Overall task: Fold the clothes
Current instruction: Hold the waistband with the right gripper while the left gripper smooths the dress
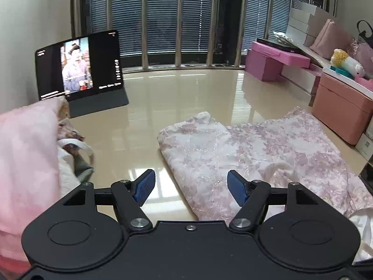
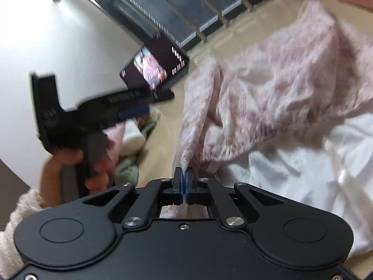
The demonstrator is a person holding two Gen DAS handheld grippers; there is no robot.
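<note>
A pink floral garment (image 1: 256,149) lay spread on a glossy beige floor (image 1: 167,98), partly folded, its near edge reaching toward the lower right of the left wrist view. The left gripper (image 1: 191,187) hovered above that garment's left edge with its blue-padded fingers (image 1: 145,186) standing wide apart and nothing between them. A heap of other clothes (image 1: 30,154), pale pink and cream with a green piece, sat at the left side of the floor. Behind it a tablet (image 1: 80,66) stood propped on a dark folding stand, its screen lit. Pink storage boxes (image 1: 275,58) and a salmon-coloured box (image 1: 342,112) lined the right wall, under windows covered by blinds (image 1: 163,16).

In the blurred right wrist view, the right gripper (image 2: 184,177) had its fingers pressed together on a pointed corner of the floral garment (image 2: 268,88), which rose from the pinch in a taut fold. White fabric (image 2: 314,168) lay crumpled to the right beneath the lifted cloth. To the left, a hand (image 2: 70,175) in a pale fuzzy sleeve gripped the handle of the left gripper (image 2: 130,107).
</note>
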